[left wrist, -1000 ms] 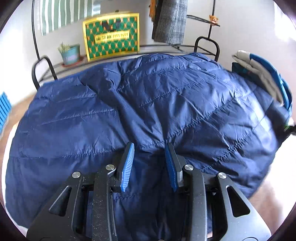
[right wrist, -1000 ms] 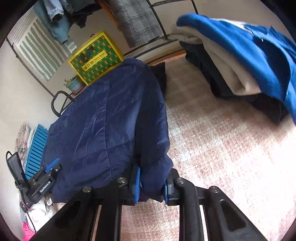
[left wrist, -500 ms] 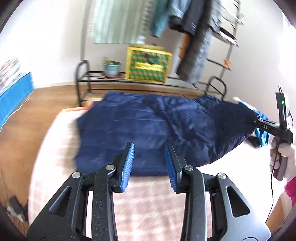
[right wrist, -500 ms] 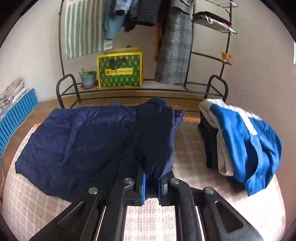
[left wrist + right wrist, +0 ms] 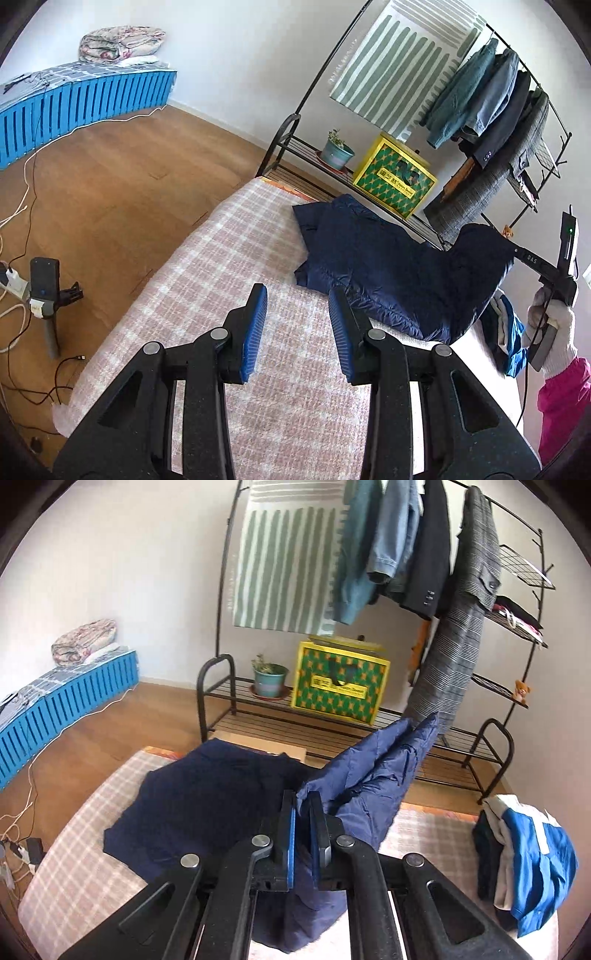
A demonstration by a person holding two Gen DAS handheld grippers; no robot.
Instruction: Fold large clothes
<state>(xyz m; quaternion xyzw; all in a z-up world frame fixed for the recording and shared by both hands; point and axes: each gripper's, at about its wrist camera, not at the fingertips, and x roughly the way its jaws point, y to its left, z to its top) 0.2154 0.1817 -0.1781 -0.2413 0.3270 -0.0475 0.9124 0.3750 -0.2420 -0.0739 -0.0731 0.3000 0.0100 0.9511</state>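
Nearest us, the left tool (image 5: 297, 325) hangs released over the bare checked cover of the bed (image 5: 229, 280), its blue pads spread and gripping nothing. The right tool (image 5: 302, 825) is clenched on a corner of the navy quilted jacket (image 5: 207, 805), lifting that flap clear while the rest lies flat toward the bed's far edge. We judge the step in hand to be carrying this raised flap across the body. The next move calls for laying it down squarely, with our left tool pinning the crease. Beyond, a folded stack (image 5: 524, 853) sits at the bed's right edge, before the garment rack (image 5: 480, 602).
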